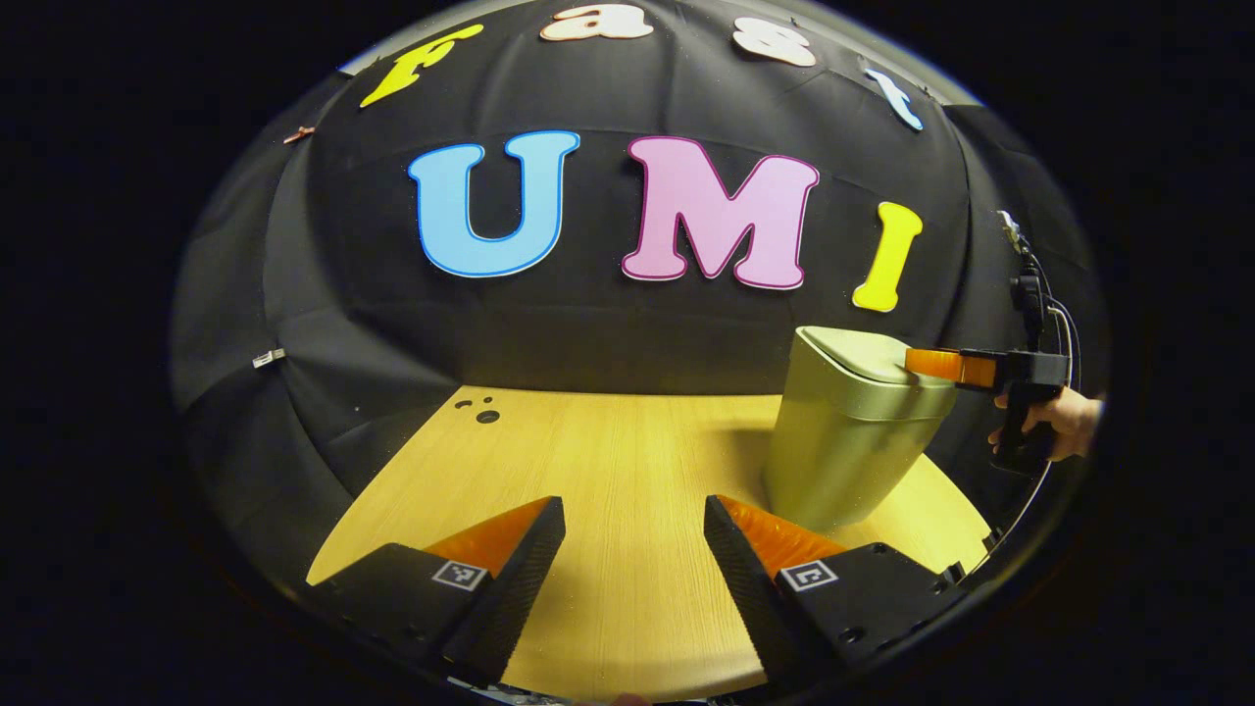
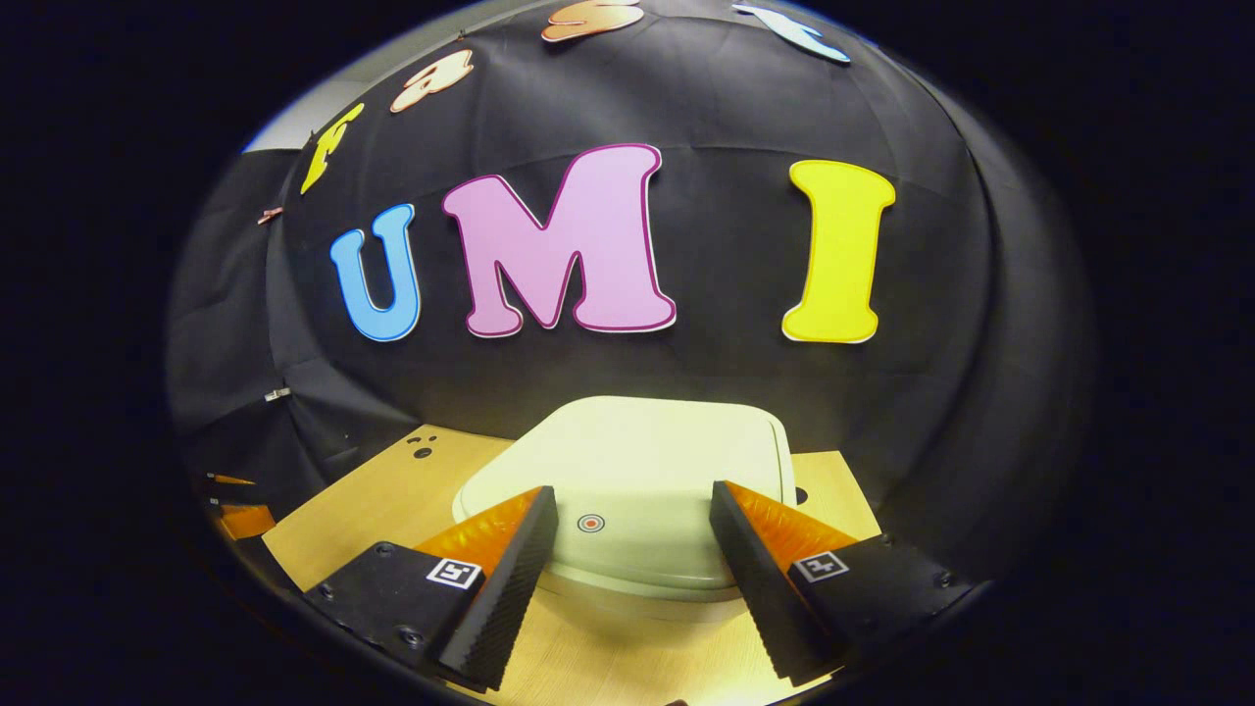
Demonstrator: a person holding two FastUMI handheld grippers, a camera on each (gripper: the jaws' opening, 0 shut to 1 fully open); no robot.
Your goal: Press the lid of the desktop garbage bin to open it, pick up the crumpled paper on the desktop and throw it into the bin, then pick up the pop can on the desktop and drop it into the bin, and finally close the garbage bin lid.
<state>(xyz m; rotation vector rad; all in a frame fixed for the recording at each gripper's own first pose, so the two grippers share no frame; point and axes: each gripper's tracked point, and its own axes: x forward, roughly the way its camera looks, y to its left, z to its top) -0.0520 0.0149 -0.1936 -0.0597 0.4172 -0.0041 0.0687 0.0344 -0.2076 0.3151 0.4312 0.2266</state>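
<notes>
The pale green garbage bin (image 1: 848, 431) stands on the wooden table at the right in the left gripper view, its lid (image 1: 863, 353) down. My right gripper (image 1: 936, 365) hovers at the lid's right edge there, held by a hand (image 1: 1054, 422). In the right gripper view the lid (image 2: 637, 471) lies just below and ahead, a small round mark (image 2: 590, 523) near its front edge. My right gripper (image 2: 632, 515) is open above that front edge, the mark between its fingers. My left gripper (image 1: 634, 525) is open over bare table, left of the bin.
The light wooden table (image 1: 608, 461) has a few small dark holes (image 1: 485, 412) at its far left corner. Black cloth walls close in behind and on both sides. A cable (image 1: 1029, 294) hangs by the right wall.
</notes>
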